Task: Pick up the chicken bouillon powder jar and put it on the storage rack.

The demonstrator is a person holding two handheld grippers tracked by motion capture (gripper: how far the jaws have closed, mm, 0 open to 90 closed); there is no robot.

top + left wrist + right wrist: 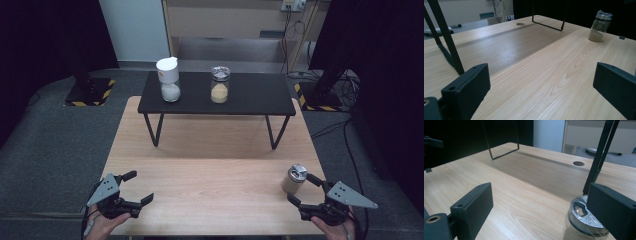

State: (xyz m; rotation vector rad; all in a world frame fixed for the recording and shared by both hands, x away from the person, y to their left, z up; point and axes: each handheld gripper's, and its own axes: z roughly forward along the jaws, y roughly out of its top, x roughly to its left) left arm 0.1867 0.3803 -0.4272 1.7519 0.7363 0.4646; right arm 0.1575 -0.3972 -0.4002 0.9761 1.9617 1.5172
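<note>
Your right hand-held gripper [303, 189] sits at the near right corner of the bench [210, 165] with its jaws spread wide. A small jar [293, 180] stands upright on the wood just at the tip of one jaw. From your right gripper's own view, the jar [584, 225] is low and close, partly behind the jaw on that view's right side, not between the jaws; you cannot tell whether the jaw touches the glass. The jar holds a pale beige powder that fills most of it, and its shiny metal lid is wrapped in clear film.

Your left hand-held gripper [140, 186] rests at the near left corner, jaws also wide, with bare wood between them. In its view the same jar [599, 26] stands far ahead and to the right, well apart from that gripper, the powder filling only its lower part from this angle.

Well ahead of both grippers, a low black shelf [217, 94] on thin metal legs stands on the bench. The high view shows two more containers on top of it: a white-capped jar [168, 79] with white grains in its lower half, and beside it a clear jar [220, 84] with a yellow powder filling its lower half. The gripper views show the shelf's legs [445, 37] and a round cable hole [578, 163] in the wood.
</note>
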